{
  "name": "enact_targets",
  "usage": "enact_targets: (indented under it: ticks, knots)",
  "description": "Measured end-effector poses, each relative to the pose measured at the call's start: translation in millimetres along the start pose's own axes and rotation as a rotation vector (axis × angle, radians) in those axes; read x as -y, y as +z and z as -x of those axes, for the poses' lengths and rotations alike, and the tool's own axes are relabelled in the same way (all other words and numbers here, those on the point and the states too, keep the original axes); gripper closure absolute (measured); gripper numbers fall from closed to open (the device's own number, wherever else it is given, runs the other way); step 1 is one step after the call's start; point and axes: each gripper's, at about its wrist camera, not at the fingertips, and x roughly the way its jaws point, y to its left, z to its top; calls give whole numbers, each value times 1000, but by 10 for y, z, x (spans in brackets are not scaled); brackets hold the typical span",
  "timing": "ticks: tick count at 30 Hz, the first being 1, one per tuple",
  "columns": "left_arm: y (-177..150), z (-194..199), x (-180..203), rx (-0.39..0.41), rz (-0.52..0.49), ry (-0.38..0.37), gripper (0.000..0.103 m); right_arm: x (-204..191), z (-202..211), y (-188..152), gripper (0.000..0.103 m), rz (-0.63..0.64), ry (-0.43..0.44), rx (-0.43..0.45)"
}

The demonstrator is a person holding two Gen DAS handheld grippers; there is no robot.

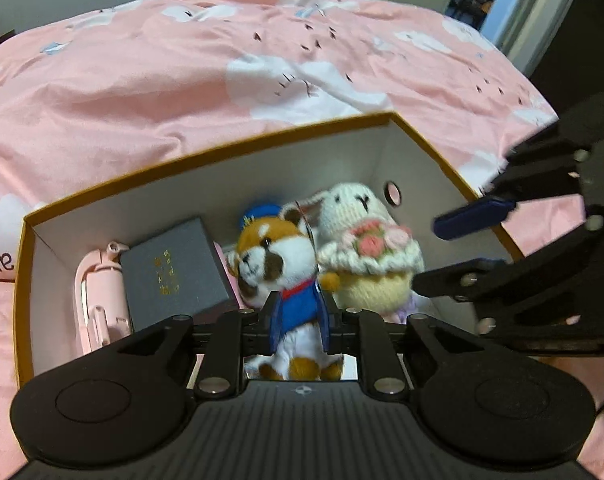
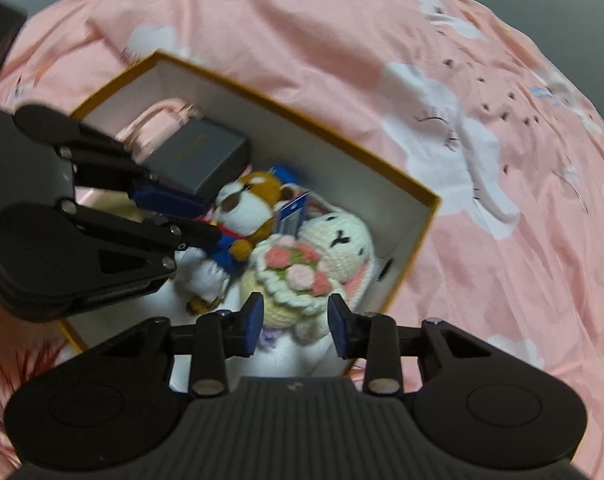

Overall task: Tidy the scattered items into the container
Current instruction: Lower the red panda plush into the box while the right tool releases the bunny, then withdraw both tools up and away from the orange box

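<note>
The left gripper (image 1: 300, 320) is seen clenched on a red panda plush (image 1: 280, 264) in a blue coat, held inside an open cardboard box (image 1: 206, 156). The right gripper (image 2: 295, 322) is shown with jaws parted on either side of a knitted rabbit (image 2: 321, 256), pads apart from it. A grey gift box (image 1: 174, 268) and a pink item (image 1: 96, 300) are packed alongside, on a pink bed cover (image 1: 142, 72).

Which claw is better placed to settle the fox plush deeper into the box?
Left, probably. The left claw is shut on the orange-and-white fox plush in a blue coat inside the orange cardboard box; the right claw straddles the white knitted bunny instead.
</note>
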Motion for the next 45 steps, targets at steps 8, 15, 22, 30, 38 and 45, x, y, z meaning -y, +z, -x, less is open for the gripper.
enact_targets:
  ticks: [8, 15, 22, 30, 38, 45]
  knots:
    - [-41, -204, 5, -81, 14, -25, 82, -164, -277, 9, 65, 139, -63, -61]
    - [49, -329, -19, -94, 67, -21, 82, -93, -348, 25, 64, 138, -56, -39]
    - [-56, -184, 29, -36, 91, -10, 78, -153, -286, -27, 53, 108, -55, -19]
    - [-279, 307, 96, 150, 150, 22, 56, -250, 18, -180, 31, 91, -68, 68]
    - [-562, 730, 246, 372, 147, 178, 46, -378, 261, -342, 25, 6, -117, 202]
    - [-825, 981, 325, 520, 182, 227, 24, -532, 525, -696, 12, -100, -198, 450]
